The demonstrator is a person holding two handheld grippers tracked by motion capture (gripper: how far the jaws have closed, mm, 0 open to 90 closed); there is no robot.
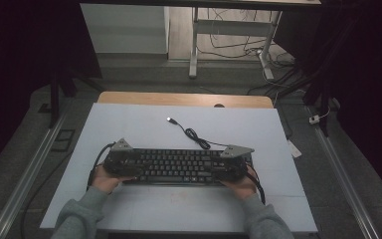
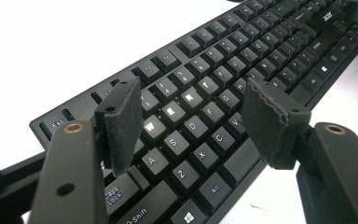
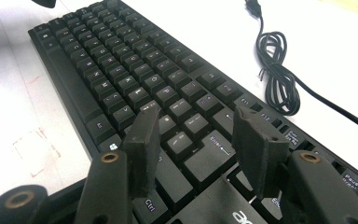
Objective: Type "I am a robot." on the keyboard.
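A black keyboard (image 1: 176, 167) lies on the white table top (image 1: 129, 124), close to the person's side. My left gripper (image 1: 133, 168) hovers over its left end, jaws open. In the left gripper view the left gripper (image 2: 193, 100) has its pads spread above the letter keys of the keyboard (image 2: 214, 70), with nothing between them. At the right end my right gripper (image 1: 225, 169) is open too. In the right gripper view the right gripper (image 3: 196, 121) stands over the Enter key area of the keyboard (image 3: 121, 70), gripping nothing. Each gripper is held in a hand.
The keyboard's black cable (image 1: 194, 134) runs in a small coil toward the back, ending in a USB plug (image 1: 170, 120); the coil (image 3: 277, 74) lies just behind the right end. A wooden desk edge (image 1: 184, 98) borders the white top at the far side.
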